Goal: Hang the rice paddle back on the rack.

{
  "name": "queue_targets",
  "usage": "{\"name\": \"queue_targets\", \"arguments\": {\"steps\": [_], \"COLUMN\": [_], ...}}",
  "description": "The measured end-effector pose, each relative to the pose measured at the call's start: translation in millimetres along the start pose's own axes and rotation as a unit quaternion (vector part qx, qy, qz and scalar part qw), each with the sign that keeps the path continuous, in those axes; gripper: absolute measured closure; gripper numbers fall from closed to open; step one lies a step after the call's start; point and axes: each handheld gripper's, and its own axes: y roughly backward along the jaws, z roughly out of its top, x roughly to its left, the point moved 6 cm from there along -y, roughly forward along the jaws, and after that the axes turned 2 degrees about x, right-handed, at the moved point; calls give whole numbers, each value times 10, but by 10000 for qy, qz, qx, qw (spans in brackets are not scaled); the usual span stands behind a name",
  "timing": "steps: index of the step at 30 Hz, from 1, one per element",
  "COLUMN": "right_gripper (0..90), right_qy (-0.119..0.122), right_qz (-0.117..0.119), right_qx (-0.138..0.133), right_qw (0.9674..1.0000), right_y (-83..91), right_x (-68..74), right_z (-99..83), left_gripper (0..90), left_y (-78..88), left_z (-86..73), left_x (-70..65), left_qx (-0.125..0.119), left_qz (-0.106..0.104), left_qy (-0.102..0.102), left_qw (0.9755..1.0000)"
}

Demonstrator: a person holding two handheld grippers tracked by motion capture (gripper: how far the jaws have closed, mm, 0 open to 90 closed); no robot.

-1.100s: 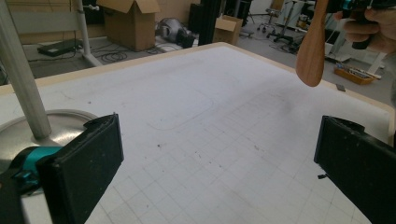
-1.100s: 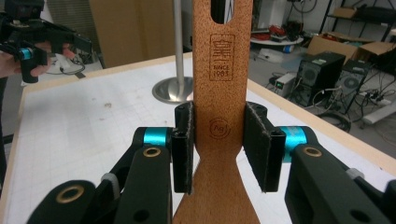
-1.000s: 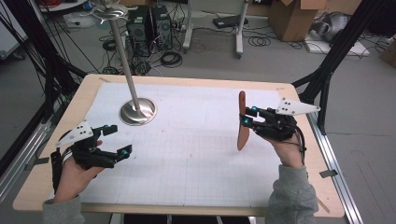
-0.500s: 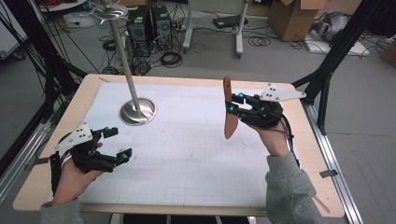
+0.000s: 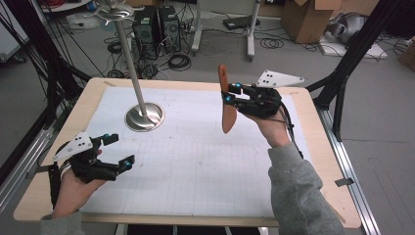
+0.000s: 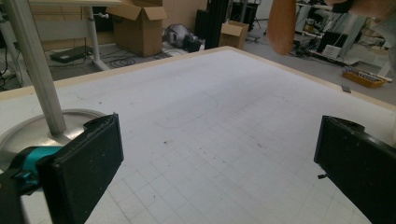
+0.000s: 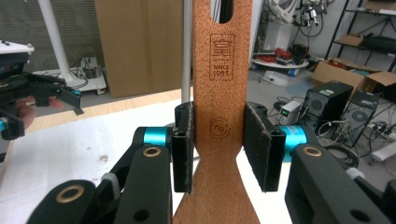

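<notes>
the right tool (image 5: 229,93) grips a flat wooden spatula (image 5: 227,105) by its narrow handle, held upright in the air above the far right part of the counter (image 5: 313,161), blade end down and clear of the surface. in the right gripper view the spatula (image 7: 219,116) shows a fine speckled reddish-brown grain, a slotted hole near the handle's top, a burnt-in stamp with "since 1985" and a small round mark lower down. both black padded jaws press on the handle's edges just where it starts to widen into the blade. the pads look rough and felt-like, with teal collars behind them.

the left tool (image 5: 115,152) rests low at the near left of the counter, its jaws wide apart with nothing between them; in the left gripper view the pads (image 6: 86,163) are matte black blocks with dusty faces.

the counter has a pale wooden rim with rounded corners and carries a white mat (image 5: 195,161) printed with a faint grid, lightly specked. at its far left stands a metal stand (image 5: 132,73): a thin brushed pole rising from a shiny round domed base (image 5: 144,117).

the mat between the stand, the spatula and the left tool lies bare, so there is wide room in the middle. the spatula hangs well apart from the pole, and the counter's right edge is near the right hand.
</notes>
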Motion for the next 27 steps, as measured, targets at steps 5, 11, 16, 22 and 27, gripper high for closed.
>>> {"name": "queue_targets", "arguments": {"steps": [5,11,16,22,27], "right_gripper": [652,652,652,652,652], "right_qy": [34,32,17,55,42], "right_qz": [62,26,115,180,213], "right_qx": [27,-57,-149,-153,-126], "right_qw": [10000,10000,9998,9997,9997], "right_y": [-166,-375,-498,-621,-734], "right_x": [0,-22,7,42,54], "right_z": [90,242,381,501,565], "left_gripper": [18,18,18,18,18], "left_y": [-18,5,55,97,128], "left_z": [-24,-39,-58,-61,-63], "left_x": [-16,-12,-1,2,-8], "left_qx": [110,104,83,56,38], "left_qz": [2,-14,36,62,55], "left_qy": [-69,-32,26,26,26], "left_qw": [9999,9999,10000,10000,10000]}}
